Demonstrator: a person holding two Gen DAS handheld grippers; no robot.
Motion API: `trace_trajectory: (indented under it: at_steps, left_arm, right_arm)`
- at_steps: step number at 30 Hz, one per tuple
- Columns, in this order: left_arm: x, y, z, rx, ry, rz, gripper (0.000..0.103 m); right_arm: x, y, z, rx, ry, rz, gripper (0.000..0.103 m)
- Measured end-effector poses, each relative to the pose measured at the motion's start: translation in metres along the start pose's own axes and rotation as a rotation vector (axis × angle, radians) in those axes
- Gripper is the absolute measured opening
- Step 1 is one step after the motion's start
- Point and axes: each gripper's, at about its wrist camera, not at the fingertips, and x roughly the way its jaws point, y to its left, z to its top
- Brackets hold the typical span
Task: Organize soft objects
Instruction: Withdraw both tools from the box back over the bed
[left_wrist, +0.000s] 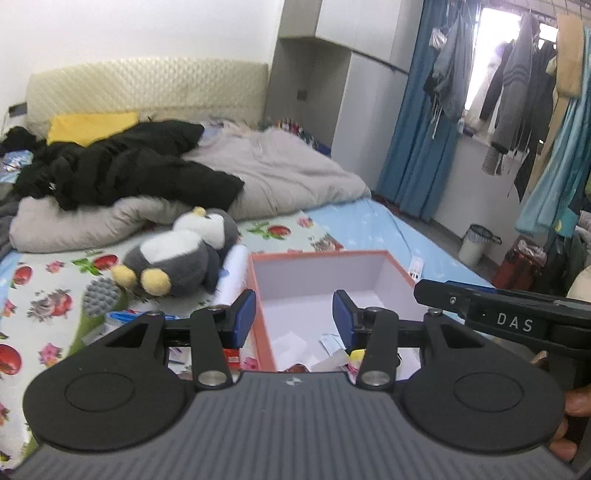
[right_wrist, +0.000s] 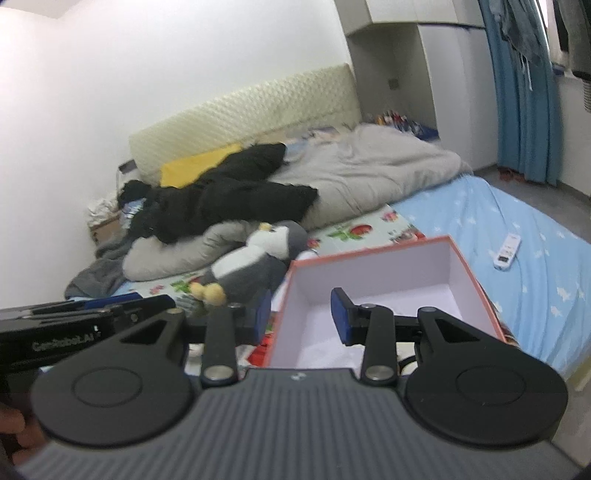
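A grey and white penguin plush (left_wrist: 184, 254) with yellow feet lies on its back on the fruit-print sheet, just left of an open pink box (left_wrist: 317, 256) with white walls. My left gripper (left_wrist: 293, 314) hovers above the box's near left corner, open, with nothing between its blue pads. In the right wrist view the same penguin plush (right_wrist: 255, 258) lies left of the box (right_wrist: 369, 273). My right gripper (right_wrist: 302, 315) hangs over the box's near edge, open and empty. Each view shows the other gripper's black body at its side edge.
Scraps of paper (left_wrist: 332, 347) lie in the box. A grey quilt (left_wrist: 280, 173), a black coat (left_wrist: 129, 166) and a yellow pillow (left_wrist: 92, 125) fill the back of the bed. A white remote (right_wrist: 508, 251) lies on the blue sheet. A bin (left_wrist: 476, 243) and hanging clothes (left_wrist: 517, 92) stand right.
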Motion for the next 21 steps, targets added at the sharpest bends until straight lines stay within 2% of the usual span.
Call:
trace_trajectory:
  at_steps: [11, 21]
  left_arm:
    - [-0.091, 0.036, -0.028, -0.053, -0.074, 0.057, 0.052]
    - [-0.127, 0.069, -0.063, -0.114, -0.087, 0.145, 0.052]
  right_arm:
    - [-0.028, 0.054, -0.021, -0.055, -0.012, 0.103, 0.039]
    - [-0.022, 0.083, -0.055, -0.094, 0.053, 0.168, 0.039]
